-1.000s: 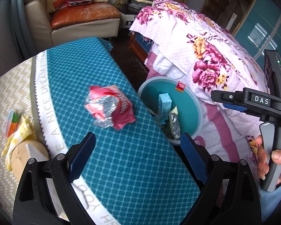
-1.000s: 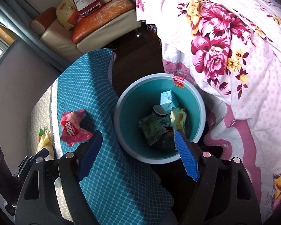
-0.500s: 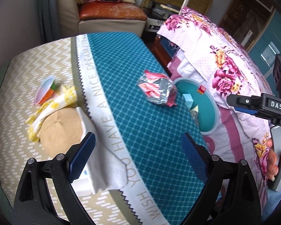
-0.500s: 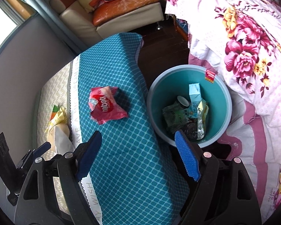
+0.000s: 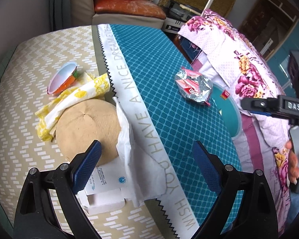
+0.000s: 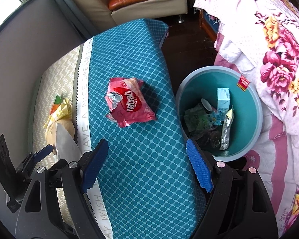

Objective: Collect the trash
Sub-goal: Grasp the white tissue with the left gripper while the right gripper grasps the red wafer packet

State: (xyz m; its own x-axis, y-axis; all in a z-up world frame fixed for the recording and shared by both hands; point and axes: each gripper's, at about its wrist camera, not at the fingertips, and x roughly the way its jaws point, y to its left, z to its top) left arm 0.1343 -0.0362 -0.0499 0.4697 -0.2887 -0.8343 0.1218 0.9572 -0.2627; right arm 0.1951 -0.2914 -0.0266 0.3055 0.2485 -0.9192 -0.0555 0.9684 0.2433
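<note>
The red wafer wrapper (image 6: 129,102) is lying crumpled on the teal checked part of the bed cover (image 6: 145,169), near the edge that is facing the teal bin (image 6: 257,119). Its torn end is showing silver foil inside, and white letters are standing on the red front; in the left wrist view the wrapper (image 5: 193,86) is showing mostly its shiny foil side. The bin is standing on the floor between the bed and a flowered quilt (image 6: 269,39), and it is holding a light blue carton (image 6: 222,99), a green packet and some other trash. On the beige part of the cover a small cup (image 5: 62,77), a yellow napkin (image 5: 73,97), a round tan thing and white tissue paper (image 5: 133,159) are lying together. The left tongs (image 5: 147,171) are standing released over the tissue and the cover, grasping nothing. The right tongs (image 6: 147,166) are also released, hanging empty over the teal cover, apart from the wrapper.
</note>
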